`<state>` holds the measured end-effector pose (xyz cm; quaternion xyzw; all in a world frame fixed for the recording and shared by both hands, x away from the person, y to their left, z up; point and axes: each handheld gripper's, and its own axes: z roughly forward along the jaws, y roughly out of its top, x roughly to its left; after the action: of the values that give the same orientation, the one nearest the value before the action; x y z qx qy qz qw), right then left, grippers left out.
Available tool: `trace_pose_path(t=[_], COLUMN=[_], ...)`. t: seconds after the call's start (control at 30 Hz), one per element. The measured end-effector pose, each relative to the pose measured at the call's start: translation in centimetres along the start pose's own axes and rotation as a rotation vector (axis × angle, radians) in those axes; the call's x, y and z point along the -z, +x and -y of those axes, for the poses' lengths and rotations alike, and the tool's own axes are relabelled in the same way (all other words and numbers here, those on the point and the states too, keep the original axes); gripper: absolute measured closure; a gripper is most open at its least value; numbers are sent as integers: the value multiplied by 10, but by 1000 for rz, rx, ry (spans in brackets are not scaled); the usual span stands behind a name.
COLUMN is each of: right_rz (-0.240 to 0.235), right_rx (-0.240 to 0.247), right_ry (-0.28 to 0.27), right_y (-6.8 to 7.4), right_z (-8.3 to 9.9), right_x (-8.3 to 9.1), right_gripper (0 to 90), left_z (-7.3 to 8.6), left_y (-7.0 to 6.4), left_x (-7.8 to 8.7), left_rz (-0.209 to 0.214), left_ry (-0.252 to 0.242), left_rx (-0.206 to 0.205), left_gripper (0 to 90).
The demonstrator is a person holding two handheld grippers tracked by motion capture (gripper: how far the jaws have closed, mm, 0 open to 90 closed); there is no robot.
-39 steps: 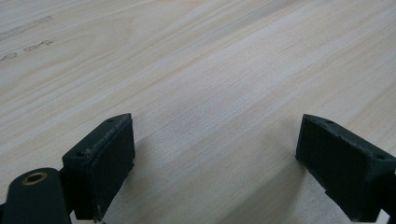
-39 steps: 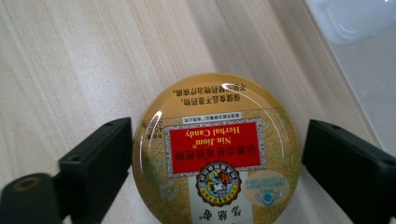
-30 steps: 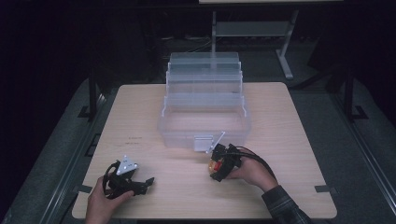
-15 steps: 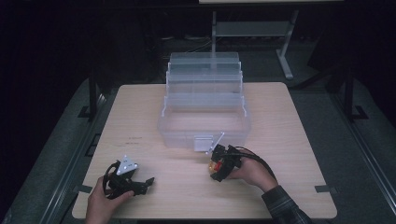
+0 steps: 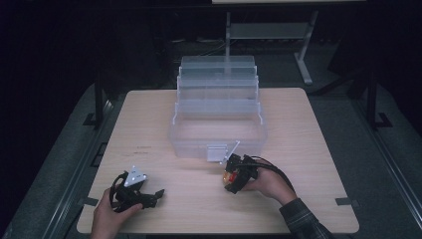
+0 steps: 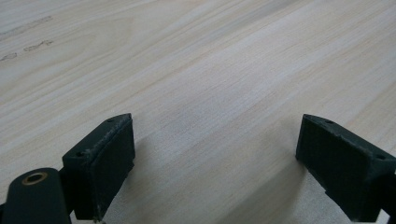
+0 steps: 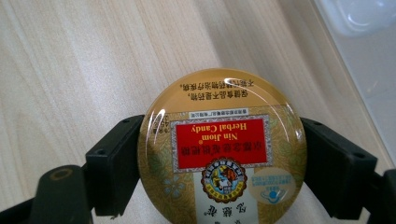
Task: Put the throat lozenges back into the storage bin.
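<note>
A round gold candy tin (image 7: 223, 148) with a red label sits between the black jaws of my right gripper (image 7: 219, 163), which is shut on its sides just above the wooden table. In the high view that right gripper (image 5: 233, 178) with the tin (image 5: 229, 175) is close in front of a clear plastic tiered box (image 5: 218, 115). My left gripper (image 5: 158, 193) rests low over the table's front left. Its jaws stand wide apart in the left gripper view, where the left gripper (image 6: 215, 163) has only bare wood between them.
The clear box stands open at the table's middle, with a latch (image 5: 217, 152) on its front wall. A corner of the box (image 7: 359, 18) shows at the upper right of the right gripper view. The wooden table (image 5: 308, 129) is bordered by dark floor.
The right gripper with the tin has drifted slightly toward the box's front wall. The left gripper has stayed in place.
</note>
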<state>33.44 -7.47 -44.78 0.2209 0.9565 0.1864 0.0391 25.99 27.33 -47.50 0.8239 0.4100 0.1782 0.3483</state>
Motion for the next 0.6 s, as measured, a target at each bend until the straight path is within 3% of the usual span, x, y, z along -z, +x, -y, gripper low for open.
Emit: trace_pose_path(t=[0.6], right_rz=[-1], right_rx=[-24], right_ry=[13], right_y=[-1], right_z=[5], right_x=[8], right_gripper=[199], left_z=[0], left_y=[0], left_x=[0], left_rz=[0], left_ry=[0], left_rx=[0], left_gripper=[108])
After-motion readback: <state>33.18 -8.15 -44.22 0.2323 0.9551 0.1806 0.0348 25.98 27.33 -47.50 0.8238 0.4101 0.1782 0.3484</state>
